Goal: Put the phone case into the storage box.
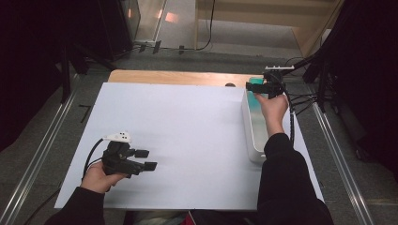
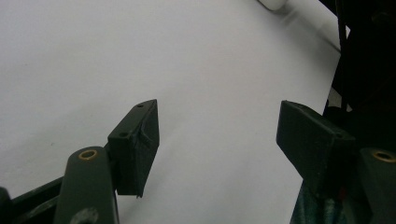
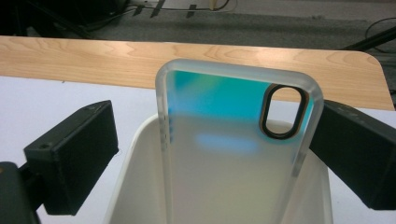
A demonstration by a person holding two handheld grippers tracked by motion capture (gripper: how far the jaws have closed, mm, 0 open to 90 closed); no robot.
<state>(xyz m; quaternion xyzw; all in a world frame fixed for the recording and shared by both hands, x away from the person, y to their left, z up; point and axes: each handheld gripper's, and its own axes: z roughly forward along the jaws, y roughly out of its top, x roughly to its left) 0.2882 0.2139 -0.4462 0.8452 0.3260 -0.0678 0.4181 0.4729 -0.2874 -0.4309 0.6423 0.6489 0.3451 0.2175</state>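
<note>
We are easing the spread right gripper (image 3: 210, 154) off the phone case (image 3: 233, 154) standing in the white bin (image 1: 251, 136); at seven o'clock, the left gripper (image 1: 146, 159) is idling, spread, empty.

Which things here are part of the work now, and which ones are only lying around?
Part of the work:
- phone case, standing in the tub between the open jaws
- white tub
- right gripper

Just there:
- left gripper, open, nothing between its jaws
- white board
- wooden table
</note>
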